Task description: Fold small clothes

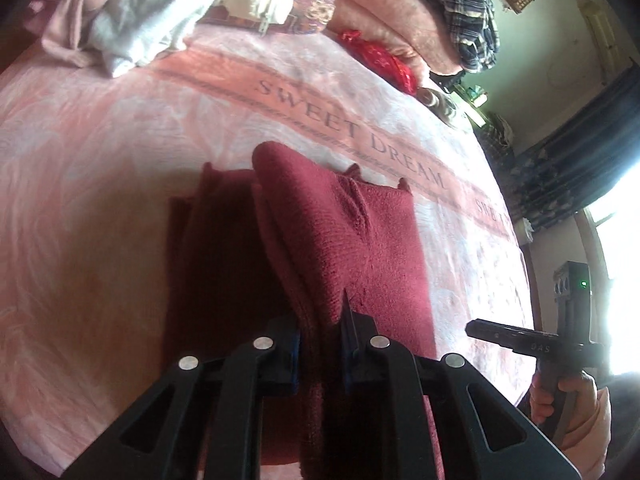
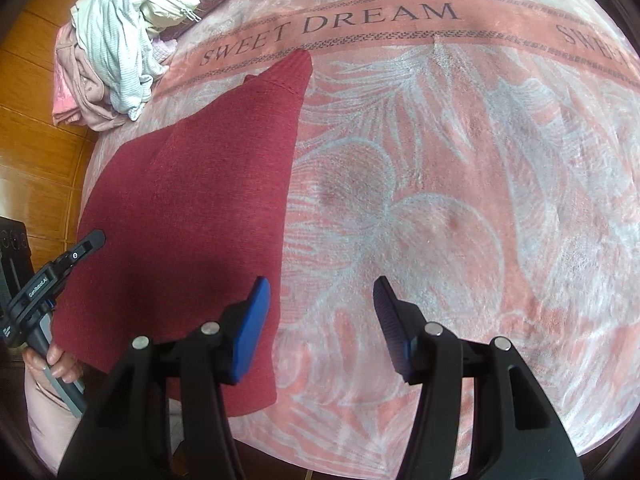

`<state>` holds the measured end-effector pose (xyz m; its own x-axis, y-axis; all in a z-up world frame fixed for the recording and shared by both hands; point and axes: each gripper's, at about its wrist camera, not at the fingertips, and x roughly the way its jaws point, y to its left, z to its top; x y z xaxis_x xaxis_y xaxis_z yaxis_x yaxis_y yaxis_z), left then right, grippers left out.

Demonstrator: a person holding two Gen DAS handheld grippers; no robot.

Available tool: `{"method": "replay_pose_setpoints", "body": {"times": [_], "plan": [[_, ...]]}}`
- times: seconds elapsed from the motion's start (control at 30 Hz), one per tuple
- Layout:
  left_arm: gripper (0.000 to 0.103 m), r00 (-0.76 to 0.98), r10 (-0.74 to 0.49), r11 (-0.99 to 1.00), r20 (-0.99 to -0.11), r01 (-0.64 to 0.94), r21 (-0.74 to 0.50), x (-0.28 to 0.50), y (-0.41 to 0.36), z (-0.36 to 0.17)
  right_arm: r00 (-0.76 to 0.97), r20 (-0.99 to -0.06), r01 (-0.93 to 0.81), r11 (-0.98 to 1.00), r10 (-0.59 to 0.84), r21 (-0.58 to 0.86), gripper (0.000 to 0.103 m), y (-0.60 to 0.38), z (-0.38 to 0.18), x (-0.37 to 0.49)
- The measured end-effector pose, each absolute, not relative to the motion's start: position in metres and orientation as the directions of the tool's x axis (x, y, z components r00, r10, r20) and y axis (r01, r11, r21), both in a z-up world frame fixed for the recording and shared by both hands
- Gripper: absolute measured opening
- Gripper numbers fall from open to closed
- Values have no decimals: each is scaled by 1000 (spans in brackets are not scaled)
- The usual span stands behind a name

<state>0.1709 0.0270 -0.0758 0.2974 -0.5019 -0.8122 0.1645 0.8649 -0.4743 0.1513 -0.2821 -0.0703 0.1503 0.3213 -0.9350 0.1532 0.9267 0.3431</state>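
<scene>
A dark red knit garment [image 1: 360,240] [image 2: 192,200] lies on the pink "SWEET DREAM" blanket [image 1: 120,128] [image 2: 440,160]. My left gripper [image 1: 322,334] is shut on a raised fold of this garment, lifting it off the layer beneath. In the right wrist view the left gripper [image 2: 60,268] shows at the garment's left edge, held by a hand. My right gripper [image 2: 320,292] is open with nothing between its blue pads, hovering at the garment's right edge, its left finger over the red cloth. The right gripper [image 1: 520,344] also appears at the right of the left wrist view.
A heap of pale clothes [image 1: 132,20] [image 2: 120,40] sits at the far left of the bed. Folded pink blankets [image 1: 400,20], a plaid cloth [image 1: 468,12] and a red item [image 1: 380,60] lie at the back. Wooden panelling [image 2: 36,120] borders the bed's left side.
</scene>
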Motion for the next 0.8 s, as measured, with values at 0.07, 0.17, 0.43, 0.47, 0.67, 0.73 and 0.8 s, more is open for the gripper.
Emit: {"method": "replay_pose_setpoints", "body": {"times": [0.07,0.17,0.43,0.47,0.67,0.73,0.8], "plan": [[15,286,-501,865,-817,139,-482,174,47,-88,142,-935,142,928,325,344,54,-276,-72,153],[15,252,-504,863,-826,116,-491,174,63,-107,121,-929,130,922,350,364,55,-264,-75,155],[15,234,-491,871,-839,134,-472,171,66,-120,61,-921,47,920,386,389,55,-219,-82,151],[15,237,-493,870,-837,136,-474,171,65,-118,58,-923,30,923,381,383,55,-214,-82,151],[16,220,-466,884,-857,147,-443,162,62,-129,43,-945,-28,946,324,323,56,-196,-91,150],[19,209,-450,892,-868,149,-426,160,62,-138,26,-958,-40,958,287,286,60,-194,-99,149],[26,215,-432,900,-876,155,-407,157,63,-140,21,-961,-48,960,277,276,61,-193,-105,148]]}}
